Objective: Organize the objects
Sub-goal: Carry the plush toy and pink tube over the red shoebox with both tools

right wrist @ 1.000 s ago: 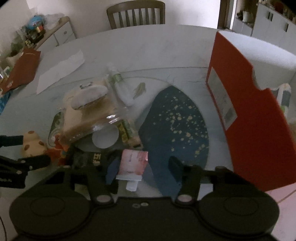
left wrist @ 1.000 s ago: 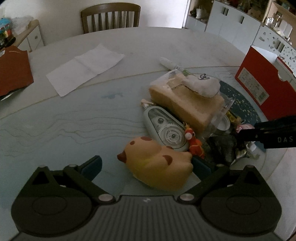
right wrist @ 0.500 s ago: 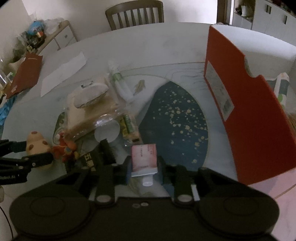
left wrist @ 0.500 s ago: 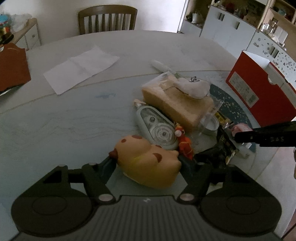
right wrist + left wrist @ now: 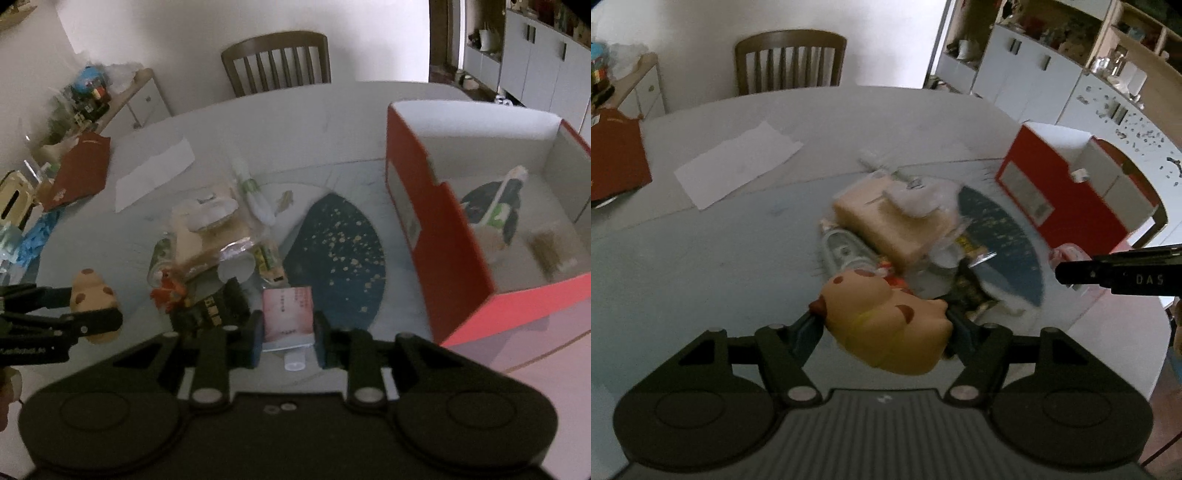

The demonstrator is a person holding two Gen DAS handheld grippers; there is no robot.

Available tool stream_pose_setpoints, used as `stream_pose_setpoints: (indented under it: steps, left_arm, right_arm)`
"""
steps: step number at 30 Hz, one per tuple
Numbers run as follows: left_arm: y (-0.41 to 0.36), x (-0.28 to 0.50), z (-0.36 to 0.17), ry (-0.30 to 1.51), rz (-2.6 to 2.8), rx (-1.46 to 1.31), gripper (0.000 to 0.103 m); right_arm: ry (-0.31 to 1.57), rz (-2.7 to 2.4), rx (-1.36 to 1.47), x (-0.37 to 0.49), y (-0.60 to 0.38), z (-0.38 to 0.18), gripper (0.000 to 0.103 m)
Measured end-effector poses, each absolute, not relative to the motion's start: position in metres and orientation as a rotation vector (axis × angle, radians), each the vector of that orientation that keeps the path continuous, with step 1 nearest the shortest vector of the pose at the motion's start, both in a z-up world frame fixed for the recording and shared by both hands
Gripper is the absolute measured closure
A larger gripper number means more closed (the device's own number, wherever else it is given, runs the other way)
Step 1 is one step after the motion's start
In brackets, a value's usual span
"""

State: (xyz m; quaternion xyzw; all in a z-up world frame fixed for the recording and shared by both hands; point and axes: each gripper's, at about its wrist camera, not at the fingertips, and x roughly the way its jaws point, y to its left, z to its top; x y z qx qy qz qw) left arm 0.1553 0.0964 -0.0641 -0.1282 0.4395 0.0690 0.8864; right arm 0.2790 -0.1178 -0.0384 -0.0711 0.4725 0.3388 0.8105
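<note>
At lower centre, the left gripper (image 5: 884, 325) fingers are grasping the yellow brown-spotted soft toy (image 5: 886, 325); the right gripper (image 5: 288, 332) fingers are clenching the pink flat tube (image 5: 288, 317), both above the round pale table (image 5: 701, 258).

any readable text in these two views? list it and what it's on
"DAS": on the right tool's finger, left wrist view.
Pink tube held in the right tool: printed lines, too small to read.
Black packet: yellow characters, blurred.
Red box: white label, unreadable.
Left tool: side lettering, blurred.
</note>
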Motion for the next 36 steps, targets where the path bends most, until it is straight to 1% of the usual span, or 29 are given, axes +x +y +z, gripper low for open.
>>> stream_pose_setpoints:
  steps: [14,23,36]
  left_arm:
    - [0.021,0.192,-0.023,0.86,0.077,-0.235,0.032]
    - [-0.038,0.233,-0.009,0.833,0.028,-0.199,0.032]
    - [-0.11,0.305,0.005,0.811,-0.056,-0.119,0.032]
  right_arm:
    - [0.923,0.726,-0.107,0.308,-0.173,0.009,0.077]
    - [0.884,0.728,-0.085,0.343,-0.217,0.018,0.077]
    - [0.848,0.674,-0.067,0.402,-0.267,0.017,0.077]
